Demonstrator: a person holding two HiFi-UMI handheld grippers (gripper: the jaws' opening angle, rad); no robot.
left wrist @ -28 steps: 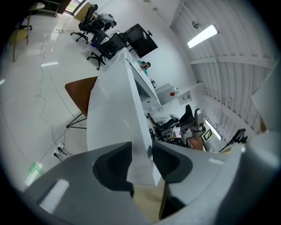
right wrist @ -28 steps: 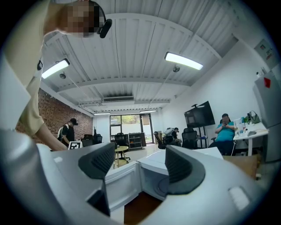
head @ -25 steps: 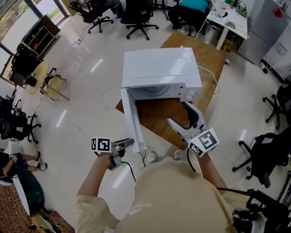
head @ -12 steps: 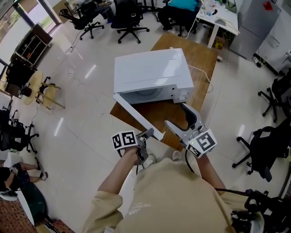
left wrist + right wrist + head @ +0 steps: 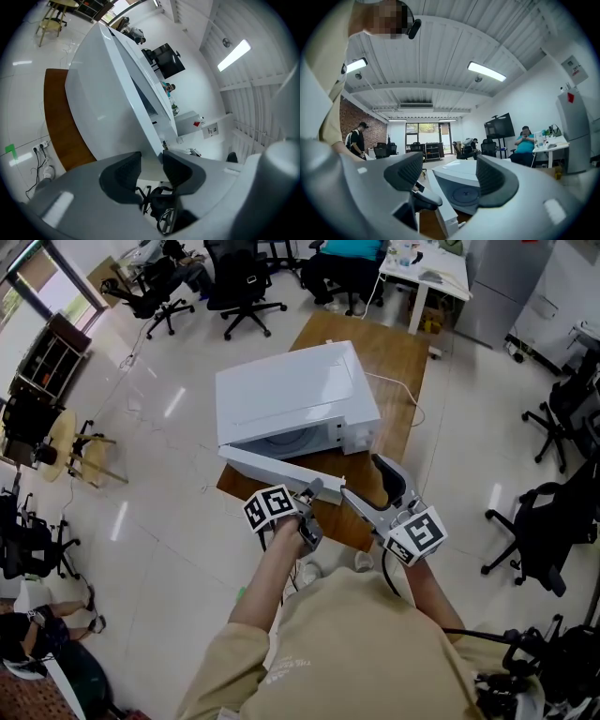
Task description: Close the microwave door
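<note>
With the microwave door (image 5: 281, 468) ajar at 6 o'clock of the microwave (image 5: 291, 385) on the bench (image 5: 389, 343), the left gripper (image 5: 315, 487), jaws nearly together and holding nothing, sat at its free edge; a square push toward 12 o'clock looked best; the right gripper (image 5: 361, 476) hung wide open and empty

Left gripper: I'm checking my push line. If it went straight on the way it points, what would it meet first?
The microwave door. Its free edge sits right at the left gripper's tips, and they seem to be touching, though depth is unclear.
</note>
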